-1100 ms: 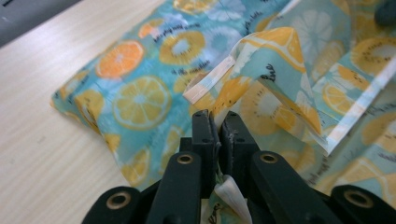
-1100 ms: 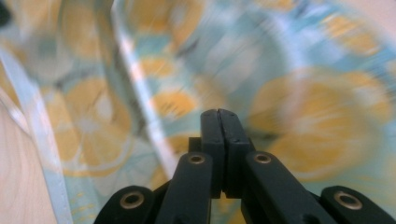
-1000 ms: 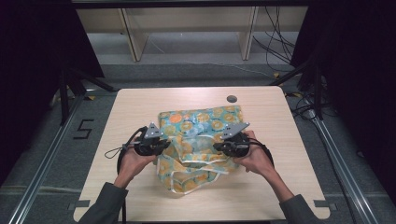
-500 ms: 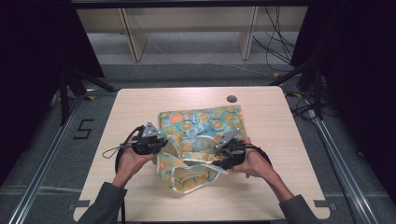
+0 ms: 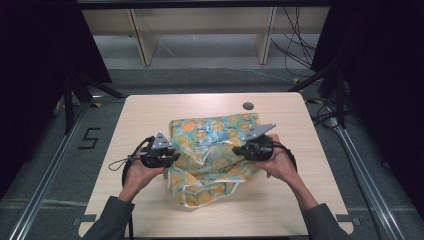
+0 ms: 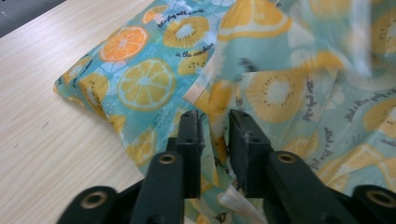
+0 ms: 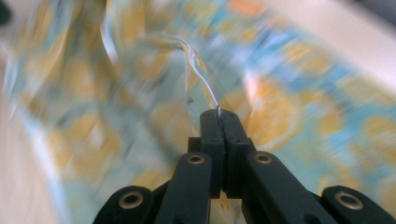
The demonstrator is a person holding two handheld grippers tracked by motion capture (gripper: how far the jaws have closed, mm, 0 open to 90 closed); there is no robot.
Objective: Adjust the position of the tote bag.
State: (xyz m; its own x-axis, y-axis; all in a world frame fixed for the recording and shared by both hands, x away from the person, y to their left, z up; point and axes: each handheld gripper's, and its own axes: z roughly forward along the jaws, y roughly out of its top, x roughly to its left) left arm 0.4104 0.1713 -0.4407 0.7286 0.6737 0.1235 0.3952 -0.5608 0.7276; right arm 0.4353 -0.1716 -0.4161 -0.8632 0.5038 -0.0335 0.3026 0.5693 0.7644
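Pale wooden bench carrying a crumpled fruit-print cloth at its centre. Left claw, jaws just opened slightly apart, straddles a fold; right claw is clamped on the cloth's edge.

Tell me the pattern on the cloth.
Teal cloth printed with orange, lemon and kiwi slices; clearest in the left gripper view.

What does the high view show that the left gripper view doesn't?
High view alone: the person's hands, the right hand-held gripper pinching the cloth's edge, and a dark hole in the table. Left gripper view alone: printed writing among the fruit slices, and its black jaws slightly apart around a fold. Both: the fruit-print cloth on the wooden table.
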